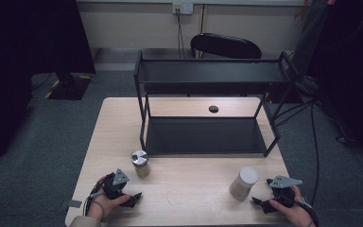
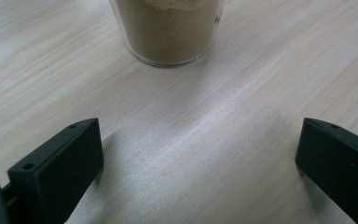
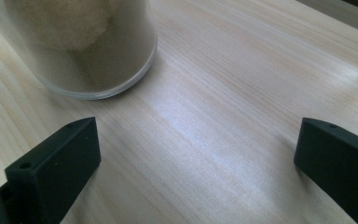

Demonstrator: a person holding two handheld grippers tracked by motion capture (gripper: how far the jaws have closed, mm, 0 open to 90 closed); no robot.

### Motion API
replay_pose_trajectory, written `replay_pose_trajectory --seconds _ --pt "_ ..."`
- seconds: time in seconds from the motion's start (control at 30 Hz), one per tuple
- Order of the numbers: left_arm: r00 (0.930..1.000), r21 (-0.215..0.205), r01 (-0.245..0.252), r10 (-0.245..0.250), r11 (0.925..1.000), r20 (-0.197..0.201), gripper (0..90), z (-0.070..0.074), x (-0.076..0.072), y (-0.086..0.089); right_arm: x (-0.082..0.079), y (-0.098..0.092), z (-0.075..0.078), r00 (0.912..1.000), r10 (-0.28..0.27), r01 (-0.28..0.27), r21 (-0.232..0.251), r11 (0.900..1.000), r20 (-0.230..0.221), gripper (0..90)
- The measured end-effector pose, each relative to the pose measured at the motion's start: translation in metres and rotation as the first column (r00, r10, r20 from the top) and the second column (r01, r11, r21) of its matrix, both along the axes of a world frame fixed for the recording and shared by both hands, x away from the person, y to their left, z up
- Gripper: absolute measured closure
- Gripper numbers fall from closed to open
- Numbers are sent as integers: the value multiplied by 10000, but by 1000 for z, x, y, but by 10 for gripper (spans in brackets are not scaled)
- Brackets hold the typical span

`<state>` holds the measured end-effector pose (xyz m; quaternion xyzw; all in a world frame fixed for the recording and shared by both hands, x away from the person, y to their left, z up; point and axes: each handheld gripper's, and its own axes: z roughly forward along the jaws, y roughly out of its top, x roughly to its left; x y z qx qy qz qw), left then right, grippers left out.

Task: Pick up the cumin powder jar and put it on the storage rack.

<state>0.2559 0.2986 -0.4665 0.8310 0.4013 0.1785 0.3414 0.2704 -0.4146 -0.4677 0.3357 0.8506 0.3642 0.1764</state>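
Two jars on table (image 1: 189, 203), one two-tier black rack (image 1: 208, 90) behind them. Silver-lidded jar (image 1: 140, 163) of brown powder stands near left gripper (image 1: 131, 198), jaws wide apart, empty. White-lidded jar (image 1: 244, 182) stands just beside right gripper (image 1: 260, 203), jaws likewise spread, holding nothing. One chair (image 1: 226, 46) beyond rack

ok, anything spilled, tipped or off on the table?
Nothing stands out. The silver-lidded jar and the white-lidded jar stand upright on the table, no spill. The rack sits square. Left claw and right claw are open, empty.
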Motion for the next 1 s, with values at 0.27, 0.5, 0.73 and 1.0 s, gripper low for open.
replay_pose_trajectory --seconds 0.27,0.5,0.73,1.0 --pt "9999 44 -101 101 9999 -47 0 1 0 -2 0 0 0 10000 -1 1 7 10000 3 0" --pt "9997 92 -197 198 9998 -111 0 3 0 -5 0 0 0 10000 -4 4 6 10000 5 0" --pt "9994 123 -282 284 9995 -192 0 4 1 -6 0 0 0 10000 -5 5 8 10000 3 0" --pt "9984 -812 -562 559 9951 -59 12 2 -1 5 0 0 0 10000 -6 6 12 10000 6 0"
